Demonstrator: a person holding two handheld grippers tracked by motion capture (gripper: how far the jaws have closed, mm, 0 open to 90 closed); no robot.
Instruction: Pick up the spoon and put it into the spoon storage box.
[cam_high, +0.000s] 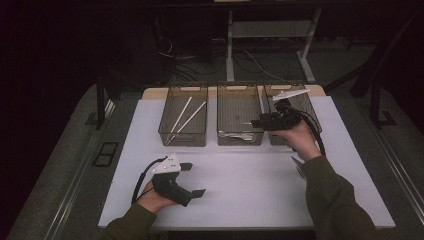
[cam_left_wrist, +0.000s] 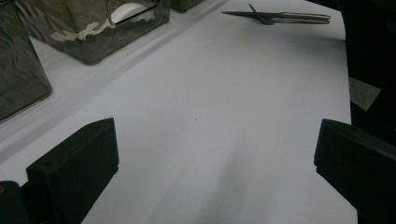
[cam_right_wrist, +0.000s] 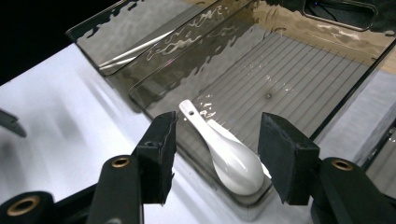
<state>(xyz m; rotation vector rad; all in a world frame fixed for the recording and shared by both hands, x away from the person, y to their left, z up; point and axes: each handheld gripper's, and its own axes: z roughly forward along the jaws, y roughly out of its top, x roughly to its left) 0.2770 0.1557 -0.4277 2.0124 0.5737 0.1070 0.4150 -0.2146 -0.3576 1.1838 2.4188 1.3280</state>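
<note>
Left claw (cam_high: 192, 179) low and agape; right claw (cam_high: 261, 121) outstretched, jaws apart.

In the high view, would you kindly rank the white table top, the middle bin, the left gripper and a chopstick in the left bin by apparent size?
1. White table top.
2. Middle bin.
3. Left gripper.
4. Chopstick, long but very thin.
The left gripper sits nearer the camera than the middle bin, so their gap is somewhat unsure.

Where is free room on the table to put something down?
The white table is bare between the left gripper and the right forearm, below the three bins. Crowded: the bin row and the fork by the right edge.
</note>
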